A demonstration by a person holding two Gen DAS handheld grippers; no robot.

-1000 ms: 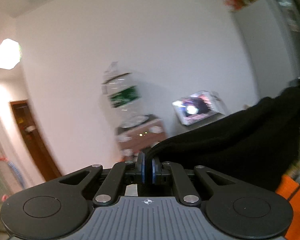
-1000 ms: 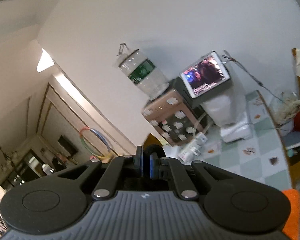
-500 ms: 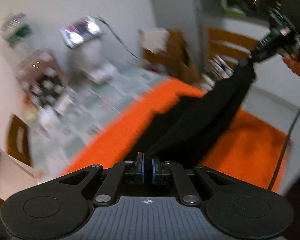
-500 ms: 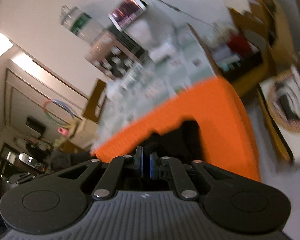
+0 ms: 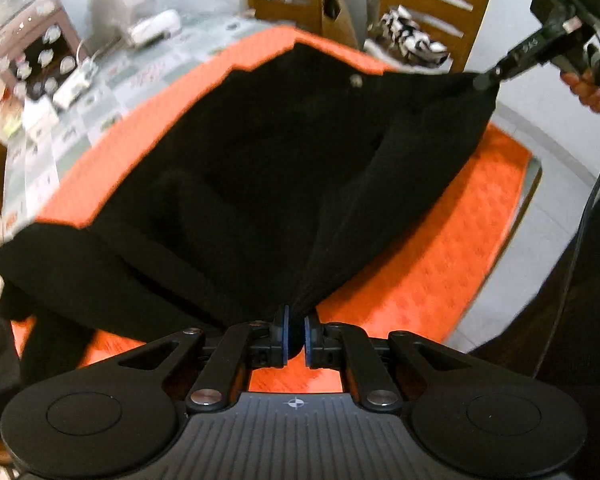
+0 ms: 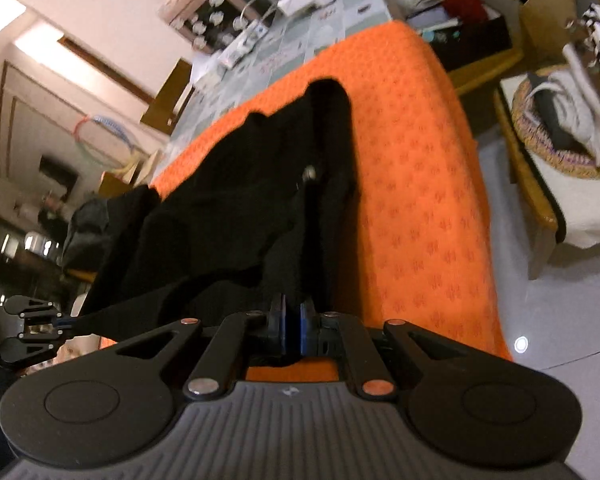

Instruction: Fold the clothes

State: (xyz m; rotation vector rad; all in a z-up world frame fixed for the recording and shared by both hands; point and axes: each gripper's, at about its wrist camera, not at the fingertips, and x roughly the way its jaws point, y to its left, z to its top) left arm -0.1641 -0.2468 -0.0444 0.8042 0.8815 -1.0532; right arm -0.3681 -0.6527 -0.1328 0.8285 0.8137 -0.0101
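A black knitted garment (image 5: 260,168) hangs stretched between both grippers, its far part lying on the orange cloth (image 5: 440,264) that covers the table. My left gripper (image 5: 295,334) is shut on one bunched edge of it. In the left wrist view the right gripper (image 5: 485,80) pinches the opposite corner at the upper right, with a hand (image 5: 586,90) on its handle. The right wrist view shows my right gripper (image 6: 292,330) shut on the black garment (image 6: 260,200), and the left gripper (image 6: 58,326) at the far left holding the other end. A small pale button (image 6: 309,172) shows on the fabric.
Beyond the orange cloth (image 6: 412,168) the table carries a box (image 5: 32,44), white chargers and cables. A wooden chair (image 5: 432,4) with patterned clothes stands at the far side. A woven basket (image 6: 556,120) of laundry sits on a stool to the right, above grey floor (image 6: 560,312).
Both grippers have swung down from facing the wall to facing the table. The black garment has come down with them and now spreads over the orange cloth.
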